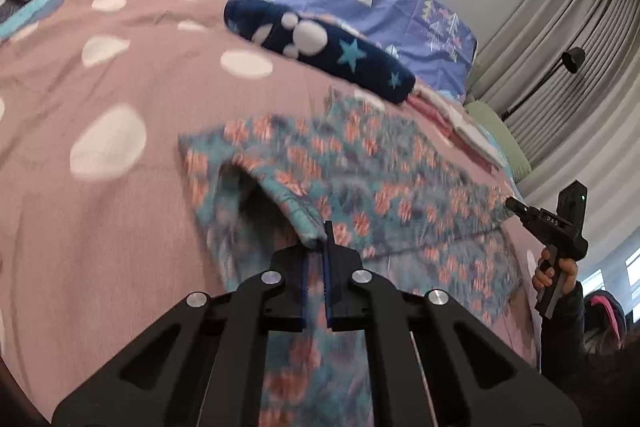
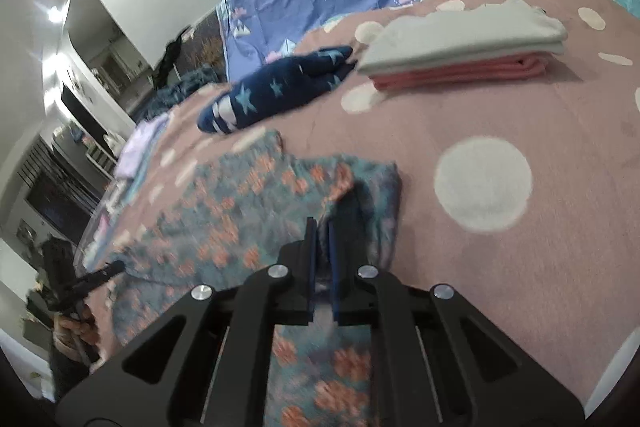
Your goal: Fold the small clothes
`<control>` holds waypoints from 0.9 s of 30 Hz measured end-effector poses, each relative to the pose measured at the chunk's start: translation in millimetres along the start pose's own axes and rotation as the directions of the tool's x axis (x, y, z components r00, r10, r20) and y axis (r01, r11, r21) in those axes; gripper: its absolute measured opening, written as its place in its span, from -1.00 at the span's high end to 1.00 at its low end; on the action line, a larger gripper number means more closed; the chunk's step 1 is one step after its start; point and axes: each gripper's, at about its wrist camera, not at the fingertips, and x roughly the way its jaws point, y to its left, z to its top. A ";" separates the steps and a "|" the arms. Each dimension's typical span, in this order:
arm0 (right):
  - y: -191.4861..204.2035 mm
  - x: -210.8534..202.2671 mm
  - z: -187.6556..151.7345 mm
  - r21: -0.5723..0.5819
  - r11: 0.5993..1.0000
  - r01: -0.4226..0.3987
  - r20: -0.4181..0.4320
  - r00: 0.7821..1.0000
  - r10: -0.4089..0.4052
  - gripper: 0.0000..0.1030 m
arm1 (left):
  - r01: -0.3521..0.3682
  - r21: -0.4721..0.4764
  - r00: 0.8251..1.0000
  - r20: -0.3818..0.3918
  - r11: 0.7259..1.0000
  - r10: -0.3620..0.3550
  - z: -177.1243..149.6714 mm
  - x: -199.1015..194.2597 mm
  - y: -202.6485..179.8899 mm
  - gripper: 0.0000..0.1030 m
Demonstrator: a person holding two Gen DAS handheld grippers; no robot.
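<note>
— Jaws on my left gripper (image 1: 325,242) are pinched shut on an edge of the floral garment (image 1: 360,179). Right side?

— Same on my right gripper (image 2: 322,239): jaws closed on a fold of the floral garment (image 2: 224,223). It lies spread on the pink dotted bedspread (image 2: 500,115), draping toward me.

— I see the navy star garment (image 1: 320,43) beyond it.

— And I see a folded stack (image 2: 460,51) to the right, well apart.
</note>
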 end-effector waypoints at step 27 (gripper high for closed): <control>-5.6 67.3 66.2 -0.084 0.996 0.029 -0.029 0.999 -0.032 0.85 | -0.149 0.077 0.988 0.061 0.986 0.144 86.5 48.8 19.4 0.92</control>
